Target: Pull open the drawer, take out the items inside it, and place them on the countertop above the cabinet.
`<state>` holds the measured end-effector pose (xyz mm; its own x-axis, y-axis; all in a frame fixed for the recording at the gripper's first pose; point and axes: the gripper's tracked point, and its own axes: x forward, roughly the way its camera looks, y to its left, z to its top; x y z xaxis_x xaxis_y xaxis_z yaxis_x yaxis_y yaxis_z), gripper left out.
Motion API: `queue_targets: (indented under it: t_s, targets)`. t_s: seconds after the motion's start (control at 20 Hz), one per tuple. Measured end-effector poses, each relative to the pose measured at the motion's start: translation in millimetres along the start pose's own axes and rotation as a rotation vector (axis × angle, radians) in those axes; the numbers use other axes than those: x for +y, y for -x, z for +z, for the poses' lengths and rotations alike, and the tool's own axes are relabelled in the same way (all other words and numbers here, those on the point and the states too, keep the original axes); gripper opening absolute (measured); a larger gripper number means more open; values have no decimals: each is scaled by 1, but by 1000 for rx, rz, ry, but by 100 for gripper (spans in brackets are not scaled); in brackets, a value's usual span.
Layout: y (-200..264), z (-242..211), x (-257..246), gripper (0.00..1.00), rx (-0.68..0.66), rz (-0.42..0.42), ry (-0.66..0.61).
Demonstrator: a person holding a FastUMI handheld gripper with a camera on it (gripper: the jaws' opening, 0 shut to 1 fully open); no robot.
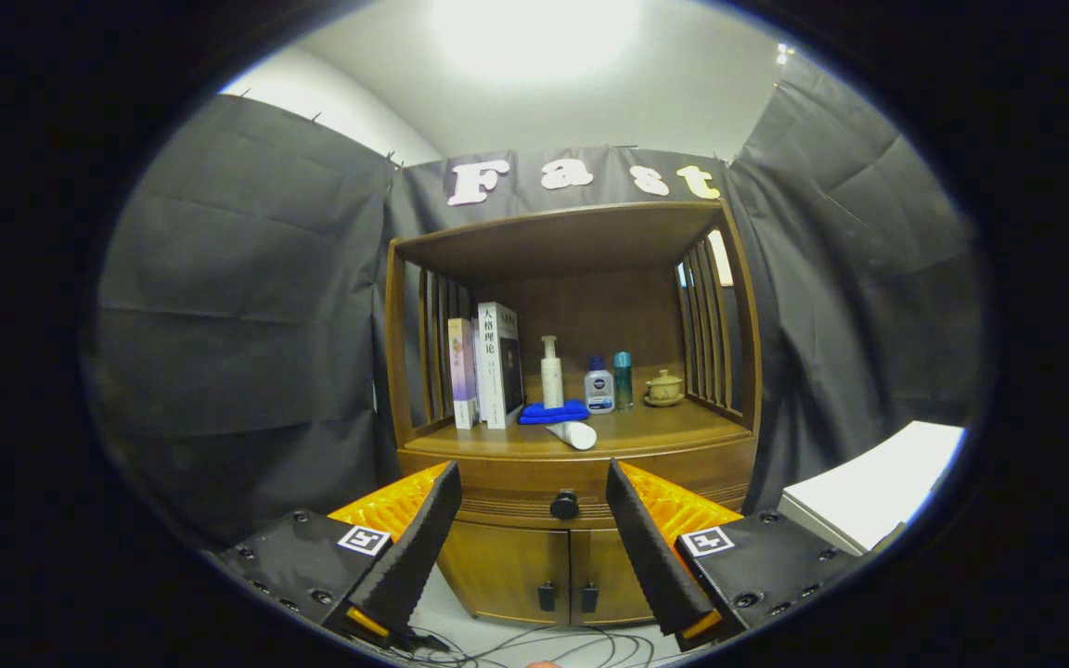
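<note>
A wooden cabinet (572, 445) stands ahead, its drawer (516, 478) closed under the countertop (664, 425). The drawer's dark round knob (564, 505) lies beyond my fingers, in line with the gap between them. My gripper (534, 478) is open and holds nothing; its black and orange fingers (428, 529) are still a good distance short of the cabinet. On the countertop lies a white tube (573, 434) on its side, in front of a folded blue cloth (553, 412). The drawer's contents are hidden.
Books (488, 366) stand at the countertop's left; a white pump bottle (551, 373), a small blue-capped bottle (599, 385), a teal bottle (623, 380) and a lidded cup (663, 388) line the back. Two lower doors (544, 561) sit under the drawer. Cables (534, 645) lie on the floor. A white surface (878, 482) is at right.
</note>
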<state>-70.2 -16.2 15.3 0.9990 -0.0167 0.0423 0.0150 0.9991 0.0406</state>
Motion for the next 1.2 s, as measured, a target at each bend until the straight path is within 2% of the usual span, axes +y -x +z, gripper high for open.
queue_targets:
  t_s: [0.75,1.2]
  targets:
    - [11,8,14,97,-57,45,13]
    - [8,-3,17,97,-29,56,48]
